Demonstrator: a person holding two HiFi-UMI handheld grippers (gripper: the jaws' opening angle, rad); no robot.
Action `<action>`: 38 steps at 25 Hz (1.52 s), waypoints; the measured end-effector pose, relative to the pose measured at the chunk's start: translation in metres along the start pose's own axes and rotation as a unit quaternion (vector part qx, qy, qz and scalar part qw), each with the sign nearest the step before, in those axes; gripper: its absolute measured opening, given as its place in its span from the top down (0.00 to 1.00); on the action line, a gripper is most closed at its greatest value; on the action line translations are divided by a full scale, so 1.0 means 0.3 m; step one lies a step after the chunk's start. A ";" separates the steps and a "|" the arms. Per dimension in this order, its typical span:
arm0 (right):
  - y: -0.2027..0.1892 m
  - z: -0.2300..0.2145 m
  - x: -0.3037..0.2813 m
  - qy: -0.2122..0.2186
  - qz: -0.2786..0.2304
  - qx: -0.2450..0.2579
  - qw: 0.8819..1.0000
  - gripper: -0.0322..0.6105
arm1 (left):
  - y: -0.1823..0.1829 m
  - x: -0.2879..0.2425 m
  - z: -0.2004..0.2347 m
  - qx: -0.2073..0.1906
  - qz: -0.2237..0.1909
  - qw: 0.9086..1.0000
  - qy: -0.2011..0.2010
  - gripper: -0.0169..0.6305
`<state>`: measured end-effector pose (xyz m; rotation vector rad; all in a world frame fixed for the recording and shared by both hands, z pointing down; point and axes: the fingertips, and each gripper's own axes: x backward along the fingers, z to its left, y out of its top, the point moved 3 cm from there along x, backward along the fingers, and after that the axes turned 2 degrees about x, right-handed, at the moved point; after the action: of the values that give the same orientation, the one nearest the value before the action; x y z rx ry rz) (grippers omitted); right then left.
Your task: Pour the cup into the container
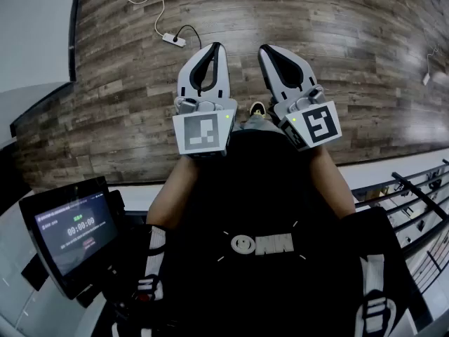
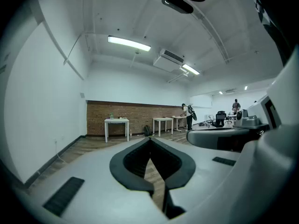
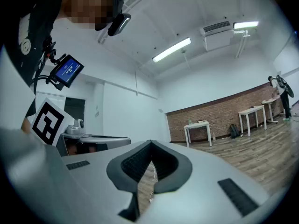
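Claws are hovering shut and empty, left claw (image 1: 215, 47) beside right claw (image 1: 266, 48), over a wooden floor (image 1: 330, 27). No cup or container is showing anywhere, so weight and grip spot cannot be judged.

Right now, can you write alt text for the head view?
Two hand-held grippers, left claw and right claw, both shut and empty, are held side by side above a wooden floor. The person's black top fills the lower frame, with a small screen lower left.

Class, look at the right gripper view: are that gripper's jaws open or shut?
Shut. The white right gripper has its black-padded jaws meeting at the tips, with nothing between them.
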<state>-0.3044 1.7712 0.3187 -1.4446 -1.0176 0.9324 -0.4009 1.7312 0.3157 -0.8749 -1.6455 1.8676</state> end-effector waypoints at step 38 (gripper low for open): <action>-0.007 0.004 0.001 -0.007 -0.004 -0.026 1.000 0.95 | -0.006 0.014 0.031 -0.010 0.001 1.000 0.004 0.97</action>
<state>-0.3056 1.7718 0.3209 -1.4777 -1.0636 0.9180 -0.4106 1.7282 0.3175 -0.8916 -1.6624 1.8494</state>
